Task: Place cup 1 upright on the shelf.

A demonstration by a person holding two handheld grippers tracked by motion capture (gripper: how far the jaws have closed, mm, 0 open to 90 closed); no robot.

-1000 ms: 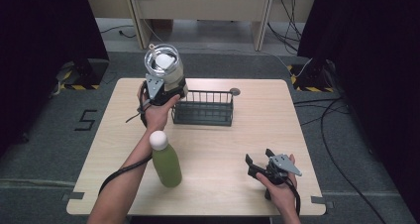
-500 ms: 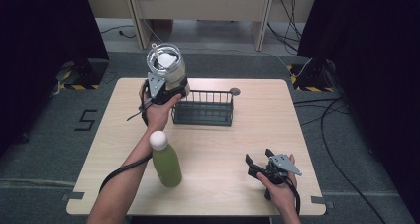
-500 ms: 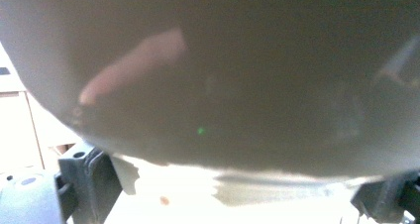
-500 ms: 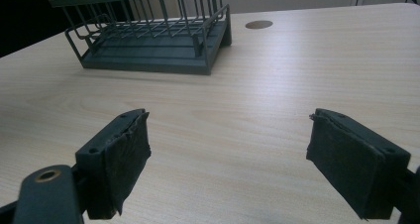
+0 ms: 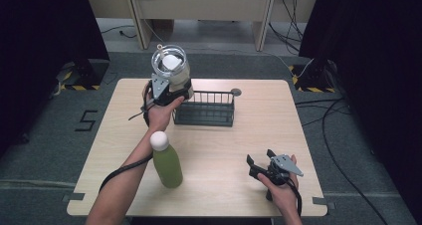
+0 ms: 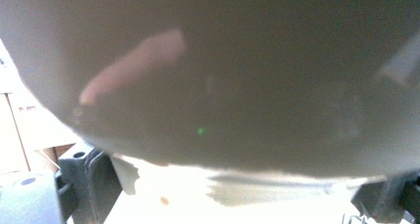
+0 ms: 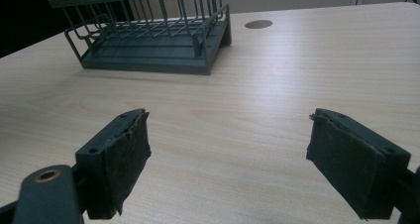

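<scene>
left gripper point(image 5: 171, 83): clamped on clear glass jar point(image 5: 170, 64), held up above table's far left edge, just left of wire basket point(image 5: 204, 108) | right gripper point(image 5: 262, 164): jaws apart, nothing between, low over table point(image 5: 249, 135) near front right | green bottle point(image 5: 166, 161): upright, white cap, beside left forearm | basket between the two grippers

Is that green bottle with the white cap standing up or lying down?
Standing upright. In the high view the green bottle with the round white cap rests on its base on the wooden table, cap on top, nothing touching it.
</scene>
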